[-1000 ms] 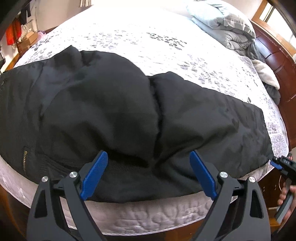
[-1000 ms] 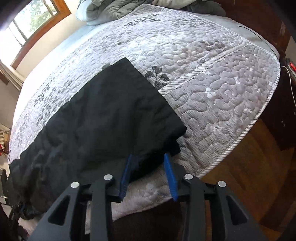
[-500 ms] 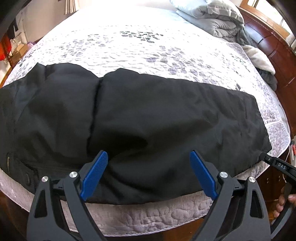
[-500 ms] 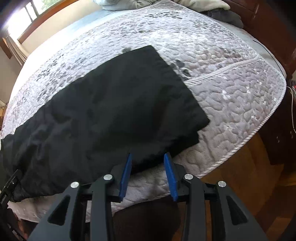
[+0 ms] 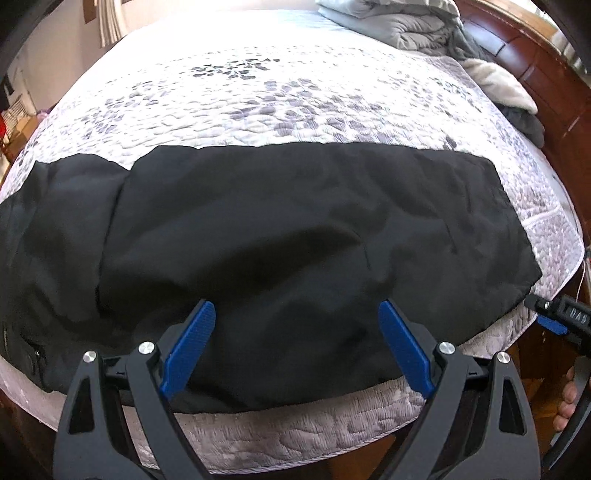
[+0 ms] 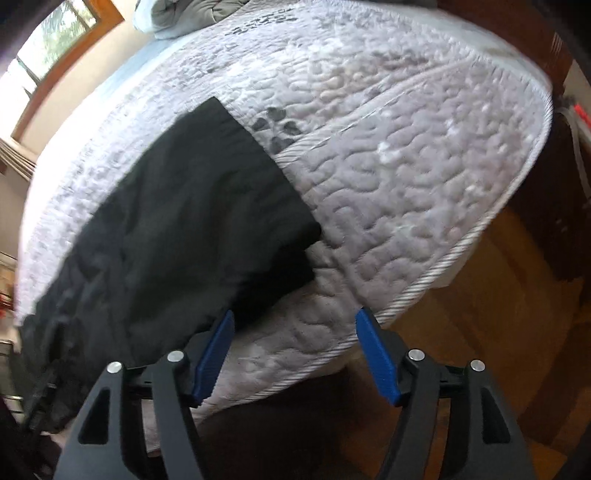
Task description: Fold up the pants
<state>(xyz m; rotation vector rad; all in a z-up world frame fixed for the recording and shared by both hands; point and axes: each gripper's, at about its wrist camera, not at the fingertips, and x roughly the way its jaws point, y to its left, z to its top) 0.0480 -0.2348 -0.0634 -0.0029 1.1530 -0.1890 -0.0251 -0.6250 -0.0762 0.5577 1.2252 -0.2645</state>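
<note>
The black fabric pants (image 5: 295,236) lie folded lengthwise along the near edge of the grey quilted bed (image 5: 280,92). The left gripper (image 5: 295,343) hovers wide and empty; the right gripper (image 6: 293,354) has just been opening, nothing between its pads. So near the edge, a careless tug could probably drag the pants off.

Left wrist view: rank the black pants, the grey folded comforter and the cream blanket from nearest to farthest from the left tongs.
1. Black pants: right ahead of the left tongs, on the bed's near edge.
2. Cream blanket: far right, by the wooden bed frame.
3. Grey folded comforter: top, at the bed's far end.
</note>
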